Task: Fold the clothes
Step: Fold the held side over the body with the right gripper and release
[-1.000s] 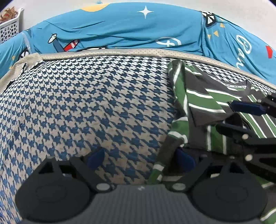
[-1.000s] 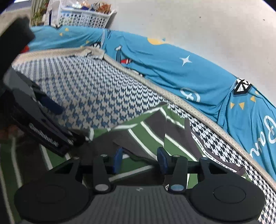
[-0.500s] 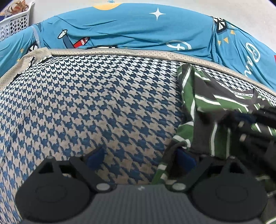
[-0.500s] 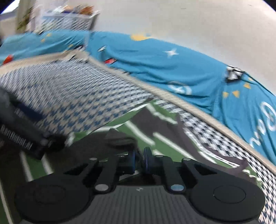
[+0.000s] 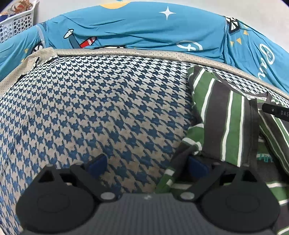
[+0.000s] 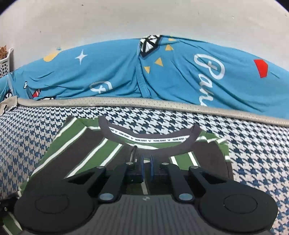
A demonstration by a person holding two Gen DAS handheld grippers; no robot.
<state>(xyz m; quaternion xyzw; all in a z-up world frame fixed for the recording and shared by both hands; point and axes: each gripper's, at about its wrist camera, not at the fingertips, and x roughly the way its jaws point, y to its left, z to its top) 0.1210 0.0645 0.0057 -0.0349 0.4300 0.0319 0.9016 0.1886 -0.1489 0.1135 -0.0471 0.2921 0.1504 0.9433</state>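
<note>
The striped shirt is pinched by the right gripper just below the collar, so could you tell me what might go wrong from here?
1. The right gripper pinches the striped shirt by little fabric; it may slip out when pulled.
2. The left gripper stands open at the shirt's bunched edge, holding nothing; that side could drag and fold crooked.

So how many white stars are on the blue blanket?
1. The white star sits on the blue blanket, near its top edge beside a yellow patch. Folds or parts out of view may hide more.
</note>
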